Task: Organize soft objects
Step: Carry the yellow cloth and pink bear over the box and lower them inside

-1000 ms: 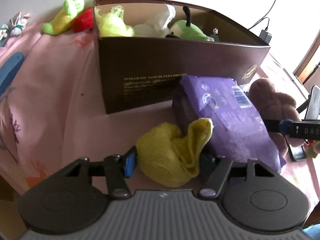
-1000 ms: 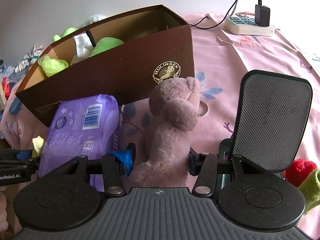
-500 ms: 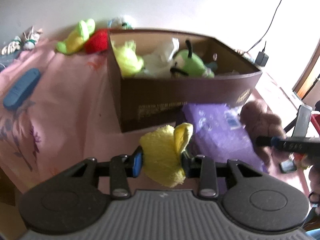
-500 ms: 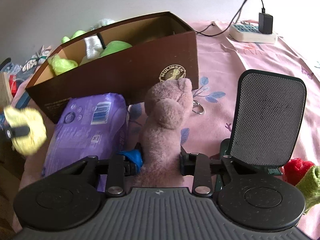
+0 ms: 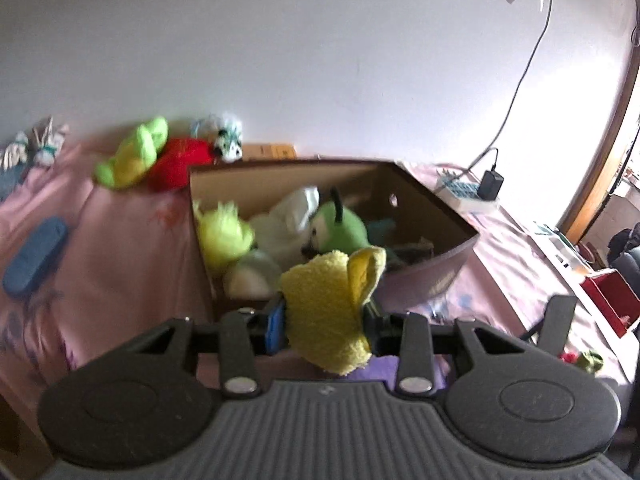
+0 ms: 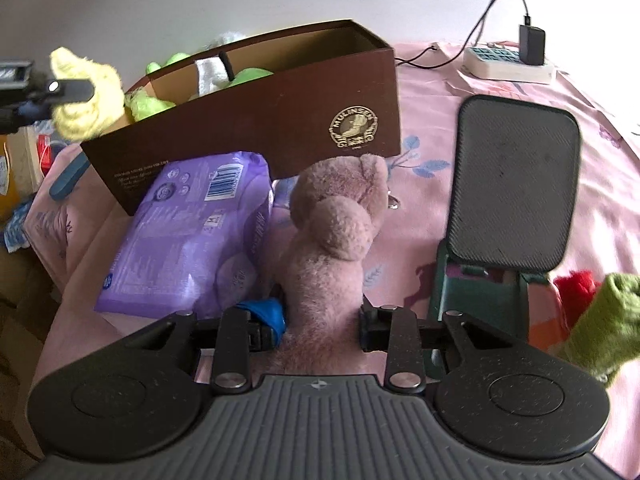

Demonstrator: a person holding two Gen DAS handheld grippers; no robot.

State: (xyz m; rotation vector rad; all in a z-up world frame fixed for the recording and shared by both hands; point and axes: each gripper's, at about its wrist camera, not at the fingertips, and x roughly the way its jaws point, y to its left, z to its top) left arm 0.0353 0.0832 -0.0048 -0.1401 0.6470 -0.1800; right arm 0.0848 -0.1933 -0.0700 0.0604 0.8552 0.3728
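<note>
My left gripper is shut on a yellow fluffy cloth, held in the air just in front of the brown box. That cloth and the left gripper also show at the far left of the right wrist view, level with the brown box rim. Inside the box lie a lime fluffy toy, a white soft thing and a green plush. My right gripper is shut on a mauve plush bear, which stands on the pink cloth beside a purple soft pack.
A dark mesh phone stand stands right of the bear, with a red and green plush beyond it. A power strip with a charger lies at the back right. A green-yellow toy, a red plush and a blue case lie left of the box.
Both grippers closed, the left on the yellow cloth and the right on the bear. The left one then rose with the cloth until the box's inside came into view. The right one shifted a little.
</note>
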